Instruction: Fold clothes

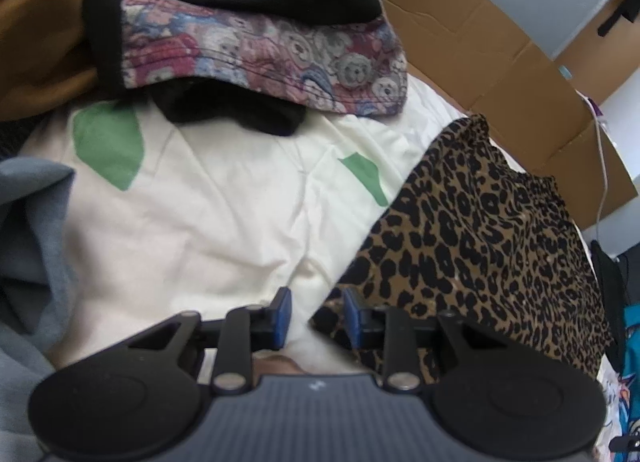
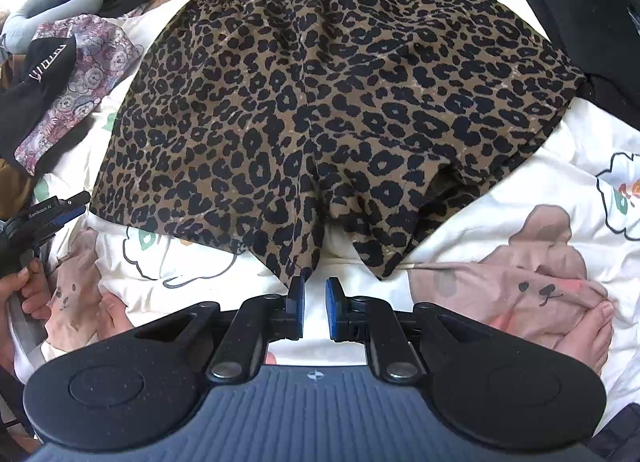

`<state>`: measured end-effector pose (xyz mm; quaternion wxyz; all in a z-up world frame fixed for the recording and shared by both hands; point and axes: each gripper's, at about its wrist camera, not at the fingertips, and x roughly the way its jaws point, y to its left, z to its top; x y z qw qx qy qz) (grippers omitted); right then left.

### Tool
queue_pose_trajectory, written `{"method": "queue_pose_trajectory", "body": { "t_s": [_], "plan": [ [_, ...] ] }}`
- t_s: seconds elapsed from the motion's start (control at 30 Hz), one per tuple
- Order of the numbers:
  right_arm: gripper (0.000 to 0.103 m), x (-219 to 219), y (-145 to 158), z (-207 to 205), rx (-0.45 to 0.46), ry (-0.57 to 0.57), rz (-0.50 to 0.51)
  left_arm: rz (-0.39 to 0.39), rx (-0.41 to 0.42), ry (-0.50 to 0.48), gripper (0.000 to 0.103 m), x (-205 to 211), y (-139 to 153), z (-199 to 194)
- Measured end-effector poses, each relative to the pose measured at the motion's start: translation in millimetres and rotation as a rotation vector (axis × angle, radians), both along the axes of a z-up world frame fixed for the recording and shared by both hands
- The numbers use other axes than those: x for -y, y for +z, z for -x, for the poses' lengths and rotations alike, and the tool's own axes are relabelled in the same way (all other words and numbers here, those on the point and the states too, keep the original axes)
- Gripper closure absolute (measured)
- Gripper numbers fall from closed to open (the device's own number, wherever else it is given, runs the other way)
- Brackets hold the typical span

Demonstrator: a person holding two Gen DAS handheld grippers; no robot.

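The brown-and-black leopard-print fabric shorts [image 2: 320,102] are spread flat on the cream cartoon-printed bedsheet [image 2: 540,166], waistband farthest from the fingers, presumably so that a first fold can be made. The right gripper [image 2: 315,312] is held with a narrow gap and nothing between its fingers, the inner leg hem lying just beyond the fingertips. The left gripper [image 1: 315,314] is held moderately open and empty beside the shorts' outer hem corner, seemingly ready to take that edge.
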<state>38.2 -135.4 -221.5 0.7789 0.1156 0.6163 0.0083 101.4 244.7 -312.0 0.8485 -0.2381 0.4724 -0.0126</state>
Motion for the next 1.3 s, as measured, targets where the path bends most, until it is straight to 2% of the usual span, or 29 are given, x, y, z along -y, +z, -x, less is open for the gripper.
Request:
{"method": "queue_pose_trajectory", "body": {
  "t_s": [0.07,0.17,0.23,0.33,0.47,0.6,0.63,0.73,0.77,1.1,1.3],
  "plan": [
    [0.092,-2.4,-0.2,2.0,0.013,-0.027,0.003,0.052,-0.010,0.014,0.084,-1.1,-9.8,-1.3],
    [0.092,-9.0,-1.4,3.7,0.020,-0.044,-0.011,0.038,0.008,-0.003,0.085,1.3,-13.6,-1.9],
    [0.092,-16.9,-2.0,4.3,0.022,-0.020,-0.005,0.065,0.010,-0.003,0.085,-3.3,-15.1,-1.8],
    [0.092,-27.0,0.3,5.0,0.035,0.005,0.010,0.162,0.014,0.033,0.084,-18.0,-21.3,0.1],
    [0.092,-38.3,2.7,4.4,0.065,0.014,0.028,0.192,0.051,0.038,0.085,-21.0,-27.1,-4.5],
    [0.092,-50.5,2.9,0.9,0.087,0.025,0.031,0.227,0.037,0.033,0.087,-23.1,-27.1,-8.0],
    [0.090,-53.9,2.9,-0.3,0.092,0.029,0.031,0.237,0.034,0.031,0.087,-24.2,-27.8,-6.3],
    [0.065,-64.8,3.9,-3.9,0.114,0.051,0.040,0.267,0.024,0.027,0.088,-27.4,-29.9,-1.2],
    [0.063,-68.7,4.7,-5.0,0.124,0.061,0.045,0.277,0.021,0.025,0.089,-28.5,-30.6,0.5],
    [0.059,-107.5,10.6,-17.7,0.234,0.204,0.089,0.356,0.043,0.042,0.094,-32.5,-26.3,10.0],
    [0.059,-138.6,3.2,-35.1,0.274,0.289,0.048,0.403,0.065,0.023,0.095,-29.7,-15.7,11.2]
  ]
}}
